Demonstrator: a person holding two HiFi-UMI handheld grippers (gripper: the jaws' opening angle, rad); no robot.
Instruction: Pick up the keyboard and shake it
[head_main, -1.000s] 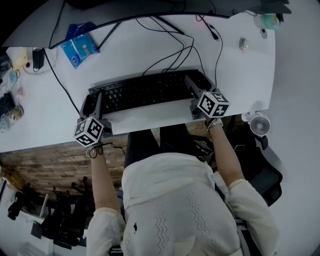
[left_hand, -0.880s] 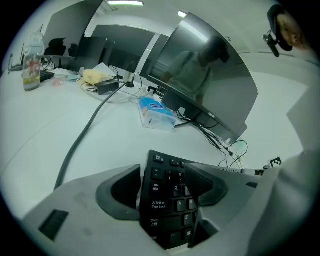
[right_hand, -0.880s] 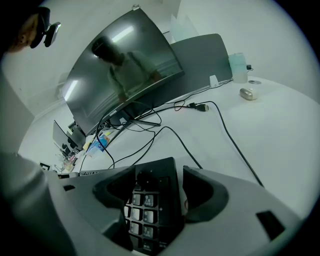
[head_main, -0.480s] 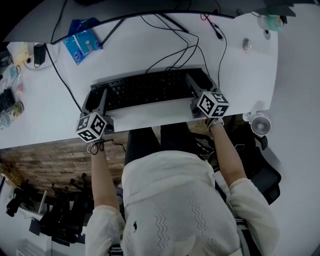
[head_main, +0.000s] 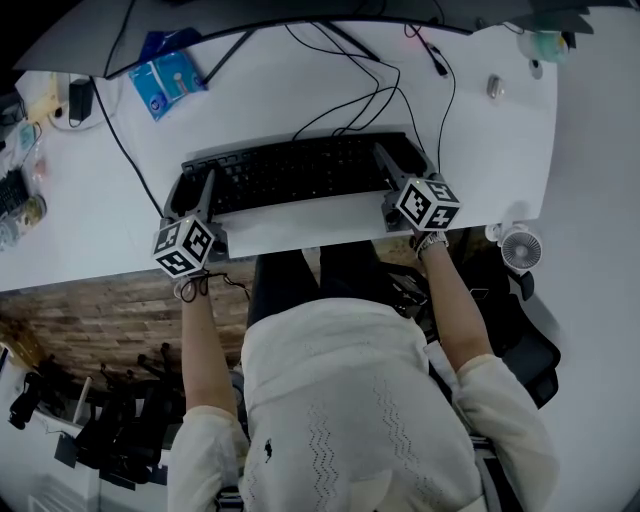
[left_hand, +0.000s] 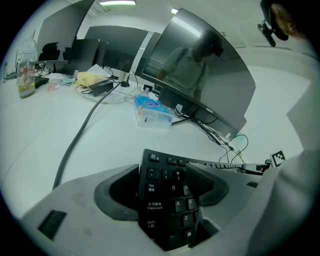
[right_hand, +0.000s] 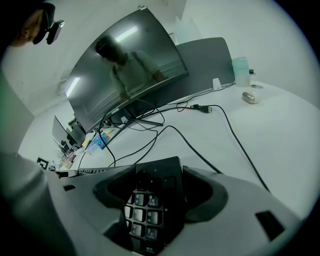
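A black keyboard (head_main: 290, 172) lies across the white desk (head_main: 480, 150) near its front edge. My left gripper (head_main: 196, 192) is shut on the keyboard's left end, and its marker cube hangs over the desk edge. My right gripper (head_main: 392, 165) is shut on the right end at the number pad. In the left gripper view the Tab and Caps Lock keys of the keyboard (left_hand: 165, 197) sit between the jaws. In the right gripper view the keyboard's number pad (right_hand: 147, 202) fills the gap. I cannot tell whether the keyboard touches the desk.
Black cables (head_main: 350, 95) run from behind the keyboard to a curved monitor (left_hand: 200, 85) at the back. A blue tissue pack (head_main: 172, 78) lies back left. A small pebble-like case (head_main: 494, 87) and a bottle (head_main: 545, 42) sit back right. A small fan (head_main: 520, 250) hangs off the desk's right front corner.
Both grippers and the keyboard have shifted a little toward the back of the desk. The left marker cube has turned slightly.
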